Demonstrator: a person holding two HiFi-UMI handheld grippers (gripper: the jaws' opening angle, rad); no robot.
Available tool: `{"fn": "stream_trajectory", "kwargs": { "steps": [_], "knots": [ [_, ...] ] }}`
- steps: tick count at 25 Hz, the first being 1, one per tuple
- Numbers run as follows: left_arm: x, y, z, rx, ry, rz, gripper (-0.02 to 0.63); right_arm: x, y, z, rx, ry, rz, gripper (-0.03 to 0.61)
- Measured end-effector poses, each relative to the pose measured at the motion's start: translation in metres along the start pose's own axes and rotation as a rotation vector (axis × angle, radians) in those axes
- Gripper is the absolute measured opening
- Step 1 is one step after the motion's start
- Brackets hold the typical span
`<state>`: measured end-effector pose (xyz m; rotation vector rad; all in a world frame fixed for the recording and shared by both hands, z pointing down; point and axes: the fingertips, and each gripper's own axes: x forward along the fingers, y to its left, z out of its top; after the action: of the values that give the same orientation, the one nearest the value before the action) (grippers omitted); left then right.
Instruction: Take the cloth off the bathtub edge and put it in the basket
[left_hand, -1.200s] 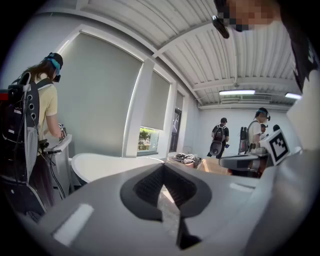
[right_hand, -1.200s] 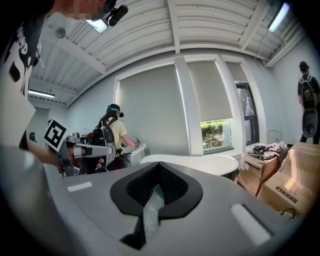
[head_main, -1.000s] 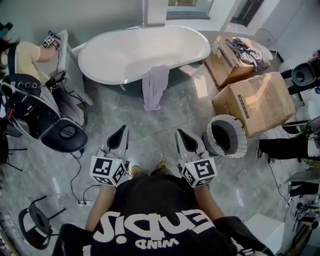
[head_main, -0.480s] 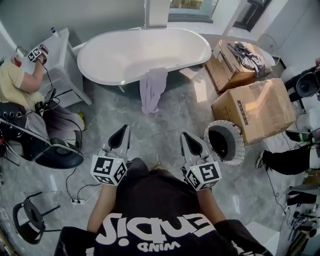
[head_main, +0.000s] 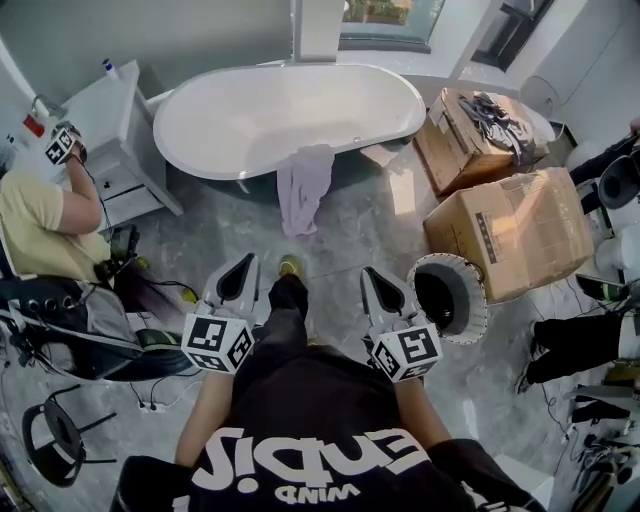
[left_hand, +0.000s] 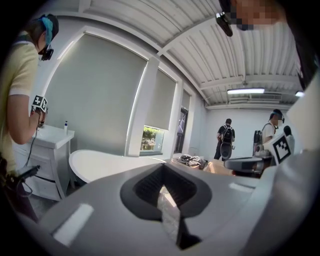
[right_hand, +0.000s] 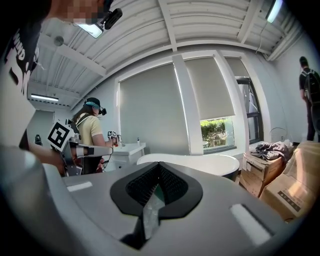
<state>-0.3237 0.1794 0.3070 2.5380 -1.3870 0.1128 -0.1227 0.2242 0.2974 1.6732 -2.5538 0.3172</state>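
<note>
closer now, left gripper (head_main: 243, 264) and right gripper (head_main: 369, 277) stay pinched shut, empty, well short of the soft, light cloth (head_main: 303, 186) draped over the near rim of the bathtub (head_main: 200, 150) (pinch its bunched top).

White print is seen upside down on the black shirt (head_main: 310, 400): roughly "Endis", with smaller "WIND" by it. The label on the cardboard box (head_main: 525, 225) cannot be read.
</note>
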Motion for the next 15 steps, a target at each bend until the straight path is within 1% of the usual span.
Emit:
{"fn": "stream_trajectory", "kwargs": {
  "steps": [5, 9, 12, 15],
  "knots": [
    [0.032, 0.004, -0.018, -0.008, 0.006, -0.001, -0.005, 0.016, -0.027, -0.013, -0.003, 0.007, -0.015, 0.009],
    [0.074, 0.027, -0.003, -0.016, 0.011, -0.009, -0.005, 0.056, -0.043, -0.002, -0.003, 0.025, -0.017, 0.009],
    [0.107, 0.044, -0.001, -0.024, 0.021, -0.019, -0.005, 0.086, -0.056, 0.000, 0.002, 0.039, -0.023, 0.009],
    [0.136, 0.049, 0.004, -0.029, 0.040, -0.022, -0.005, 0.104, -0.075, 0.003, 0.017, 0.058, -0.024, 0.009]
  ]
}}
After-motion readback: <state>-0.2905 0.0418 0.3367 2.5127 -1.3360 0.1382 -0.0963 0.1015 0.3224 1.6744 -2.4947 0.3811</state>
